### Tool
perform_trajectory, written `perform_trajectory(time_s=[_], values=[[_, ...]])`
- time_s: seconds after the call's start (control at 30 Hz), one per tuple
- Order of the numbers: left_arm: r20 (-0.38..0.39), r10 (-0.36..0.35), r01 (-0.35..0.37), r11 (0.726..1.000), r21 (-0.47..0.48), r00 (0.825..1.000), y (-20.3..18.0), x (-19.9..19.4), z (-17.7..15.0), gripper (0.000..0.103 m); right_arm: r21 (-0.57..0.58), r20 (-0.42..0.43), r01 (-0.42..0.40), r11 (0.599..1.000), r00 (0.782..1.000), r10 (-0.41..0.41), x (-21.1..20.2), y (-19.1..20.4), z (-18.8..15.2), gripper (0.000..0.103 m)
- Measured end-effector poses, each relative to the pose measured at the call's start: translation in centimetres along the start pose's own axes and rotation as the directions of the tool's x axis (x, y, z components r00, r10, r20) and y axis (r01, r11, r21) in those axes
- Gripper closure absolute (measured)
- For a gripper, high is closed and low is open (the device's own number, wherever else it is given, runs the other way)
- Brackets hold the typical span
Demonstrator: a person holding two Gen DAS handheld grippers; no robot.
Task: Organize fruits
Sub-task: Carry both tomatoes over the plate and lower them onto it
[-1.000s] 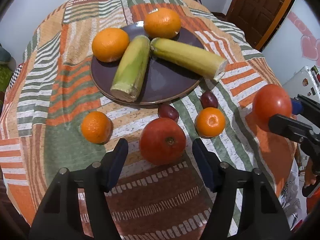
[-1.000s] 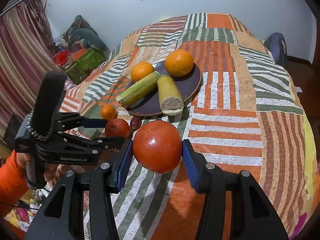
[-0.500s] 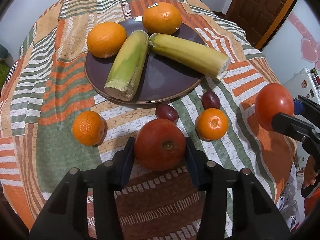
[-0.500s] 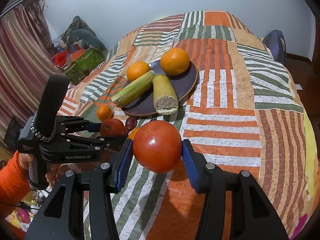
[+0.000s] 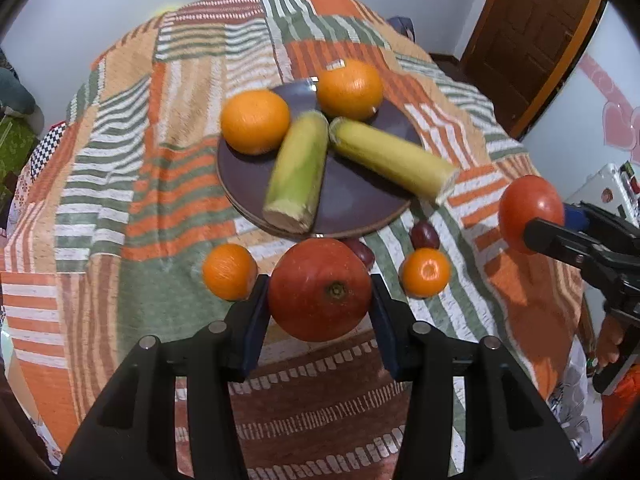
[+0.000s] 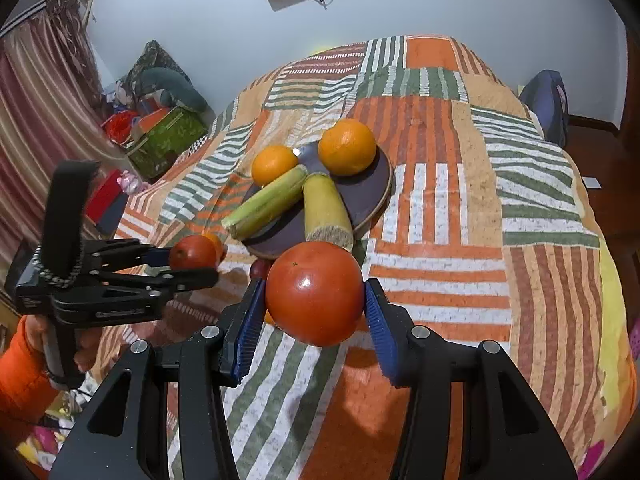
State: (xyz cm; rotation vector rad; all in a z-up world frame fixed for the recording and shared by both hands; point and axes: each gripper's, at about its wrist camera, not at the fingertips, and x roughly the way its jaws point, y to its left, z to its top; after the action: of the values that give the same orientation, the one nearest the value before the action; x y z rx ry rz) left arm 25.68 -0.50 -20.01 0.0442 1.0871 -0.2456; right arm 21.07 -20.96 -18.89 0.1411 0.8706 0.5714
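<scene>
My left gripper (image 5: 319, 296) is shut on a red-orange round fruit with a brown calyx (image 5: 320, 288), lifted just above the patchwork cloth, near the front rim of the dark plate (image 5: 248, 168). My right gripper (image 6: 315, 300) is shut on a smooth red tomato (image 6: 314, 292), held above the cloth to the right. On the plate lie two oranges (image 5: 256, 120) (image 5: 350, 88) and two peeled sugarcane-like pieces (image 5: 298, 172) (image 5: 392, 160). On the cloth sit two small tangerines (image 5: 229, 271) (image 5: 426, 272) and two dark plums (image 5: 425, 235) (image 5: 362, 252).
The table is covered by a striped patchwork cloth (image 6: 460, 240). A wooden door (image 5: 532, 32) stands at the back right. A striped curtain (image 6: 36, 128), a green box (image 6: 168, 140) and clutter lie left of the table. A person's orange sleeve (image 6: 20, 368) holds the left gripper.
My left gripper closed on the red-orange fruit and lifted it slightly off the cloth. The right gripper kept still with its tomato.
</scene>
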Motion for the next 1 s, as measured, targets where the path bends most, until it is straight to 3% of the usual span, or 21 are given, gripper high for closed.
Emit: perform_trajectory(time_s=[0.57, 1.0], values=[[0.135, 0.043, -0.036, 0.998, -0.056, 0.99, 3.3, -3.1, 4.0, 0.055, -0.045, 0.054, 0.021, 0.999, 0.998, -0.019, 1.7, -0.1, 4.4, 0.057], [0.109, 0.042, -0.033, 0.996, -0.078, 0.993, 4.8, 0.9, 6.8, 0.055, -0.065, 0.043, 0.068, 0.996, 0.997, -0.065, 4.9, -1.2, 6.7, 0.057]])
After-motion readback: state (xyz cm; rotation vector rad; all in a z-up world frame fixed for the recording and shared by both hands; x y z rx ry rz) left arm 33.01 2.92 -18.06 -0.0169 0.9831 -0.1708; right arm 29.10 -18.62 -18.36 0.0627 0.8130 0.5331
